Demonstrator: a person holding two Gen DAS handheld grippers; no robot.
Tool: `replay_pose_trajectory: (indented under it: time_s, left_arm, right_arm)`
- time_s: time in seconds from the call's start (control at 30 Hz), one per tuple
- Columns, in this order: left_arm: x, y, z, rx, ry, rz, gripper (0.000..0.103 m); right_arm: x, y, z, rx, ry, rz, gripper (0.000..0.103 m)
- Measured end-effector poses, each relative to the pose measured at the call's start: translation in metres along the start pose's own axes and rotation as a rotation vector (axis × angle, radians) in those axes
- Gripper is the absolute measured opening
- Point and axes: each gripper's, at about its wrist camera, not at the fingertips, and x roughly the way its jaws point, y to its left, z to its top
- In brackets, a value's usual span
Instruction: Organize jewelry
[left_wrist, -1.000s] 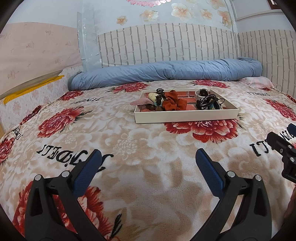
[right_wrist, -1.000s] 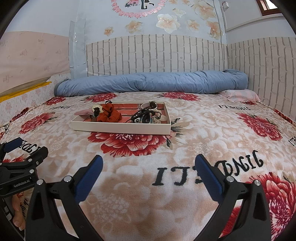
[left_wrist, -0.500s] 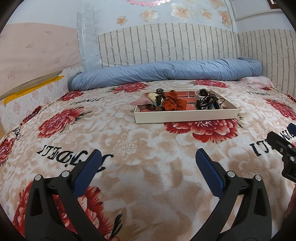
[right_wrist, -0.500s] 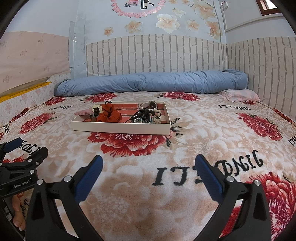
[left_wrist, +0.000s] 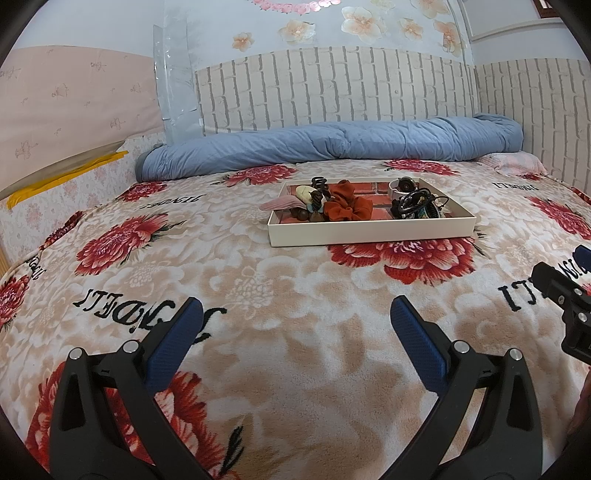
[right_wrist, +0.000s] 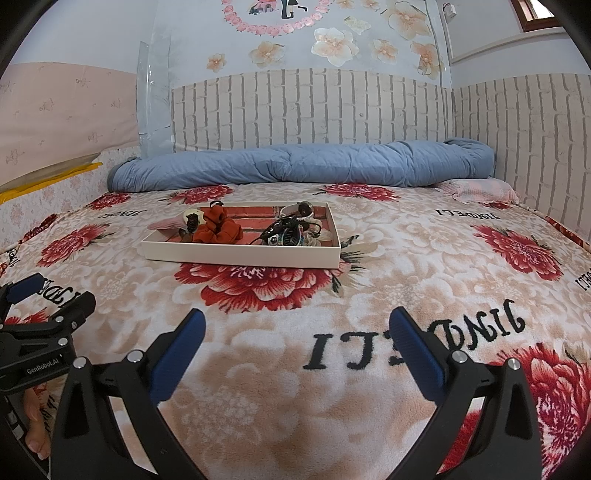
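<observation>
Your tray (left_wrist: 371, 232) sits mid-bed, holding a rust scrunchie (left_wrist: 347, 206) and tangled dark jewelry (left_wrist: 415, 205).
Your left gripper (left_wrist: 295, 314) and right gripper (right_wrist: 297, 325) have fingers spread wide, empty.

Black left gripper (left_wrist: 295, 314), blue ribbed pads (left_wrist: 415, 339), silver screws; right gripper (right_wrist: 297, 325) matches; white "GenRobot.AI" lettering, bare fingers (right_wrist: 35, 424).

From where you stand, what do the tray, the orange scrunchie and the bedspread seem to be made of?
Tray: probably matte cream cardboard, with thin, flat walls.
Scrunchie: soft gathered fabric in rust orange, perhaps velvet.
Bedspread: plush fleece with a fuzzy, embossed nap and printed red flowers.
</observation>
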Motion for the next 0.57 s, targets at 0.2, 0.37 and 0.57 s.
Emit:
replay_pose_trajectory:
  time_s: [0.2, 0.37, 0.57]
  left_arm:
    - [0.0003, 0.0002, 0.0001, -0.002, 0.000, 0.000, 0.098]
    - [0.0022, 0.0006, -0.0002, -0.002, 0.008, 0.003, 0.098]
    - [0.0035, 0.0001, -0.0019, 0.001, 0.012, 0.003, 0.098]
  right_arm:
    - [0.0002, 0.0007, 0.0003, 0.000, 0.000, 0.000, 0.097]
    - [0.0002, 0.0005, 0.0002, 0.001, 0.000, 0.001, 0.097]
    - [0.0001, 0.0005, 0.0002, 0.000, 0.000, 0.000, 0.097]
